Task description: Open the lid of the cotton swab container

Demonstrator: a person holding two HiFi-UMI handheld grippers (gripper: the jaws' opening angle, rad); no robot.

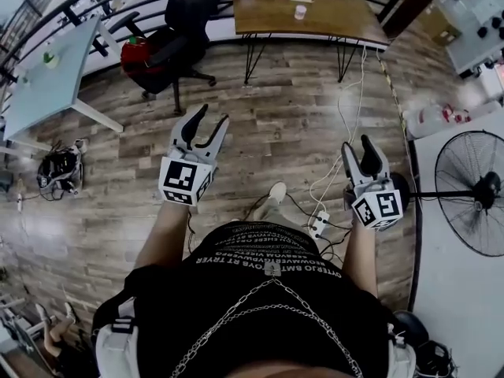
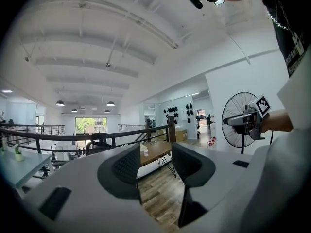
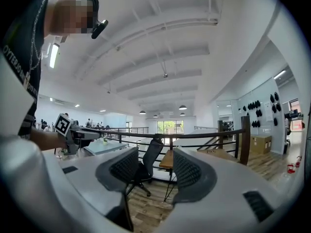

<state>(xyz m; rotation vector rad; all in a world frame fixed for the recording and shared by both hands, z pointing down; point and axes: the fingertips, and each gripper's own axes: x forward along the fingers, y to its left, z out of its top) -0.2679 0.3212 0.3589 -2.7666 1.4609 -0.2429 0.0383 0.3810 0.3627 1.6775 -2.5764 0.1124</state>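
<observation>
A small white container (image 1: pixel 300 11) stands on the wooden table (image 1: pixel 339 18) far ahead of me; the left gripper view shows this container (image 2: pixel 145 152) as a tiny shape between the jaws. My left gripper (image 1: pixel 213 116) is held up over the wooden floor, open, with nothing between its fingers (image 2: pixel 127 166). My right gripper (image 1: pixel 356 143) is also raised, open and empty, its fingers (image 3: pixel 187 171) framing a distant chair. Both are well short of the table. Each gripper view shows the other gripper out to its side.
A black office chair (image 1: pixel 185 14) with a red object (image 1: pixel 135 52) stands left of the wooden table. A pale grey table (image 1: pixel 47 77) is at far left. A standing fan (image 1: pixel 472 191) is at right. Cables and a power strip (image 1: pixel 319 223) lie on the floor near my feet.
</observation>
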